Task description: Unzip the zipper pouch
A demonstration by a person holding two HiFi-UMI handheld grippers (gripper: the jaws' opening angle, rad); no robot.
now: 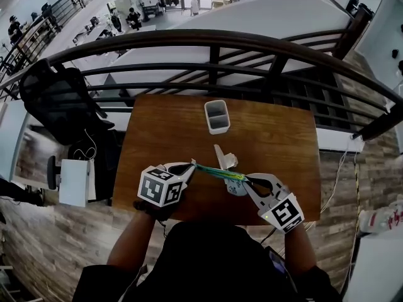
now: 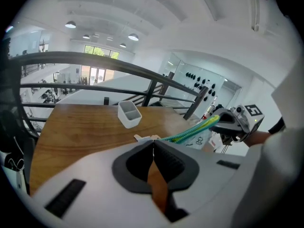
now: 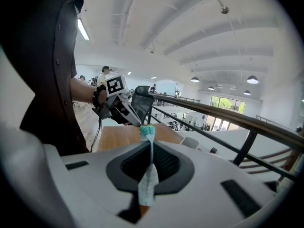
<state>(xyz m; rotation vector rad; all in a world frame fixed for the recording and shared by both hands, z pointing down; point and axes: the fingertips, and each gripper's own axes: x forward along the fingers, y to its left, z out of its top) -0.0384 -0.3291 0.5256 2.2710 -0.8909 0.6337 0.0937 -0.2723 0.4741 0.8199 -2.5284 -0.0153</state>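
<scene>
I hold the zipper pouch in the air over the near side of the wooden table, stretched between both grippers. It is white, with a teal and yellow-green zipper edge running almost level. My left gripper is shut on the zipper's left end; the pull itself is hidden between the jaws. My right gripper is shut on the pouch's right end. In the left gripper view the zipper edge runs from my shut left gripper to the other tool. In the right gripper view pouch fabric hangs from my shut right gripper.
A white two-compartment container stands at the table's far middle. A small white piece lies just beyond the pouch. A dark metal railing runs behind the table. A black office chair stands to the left.
</scene>
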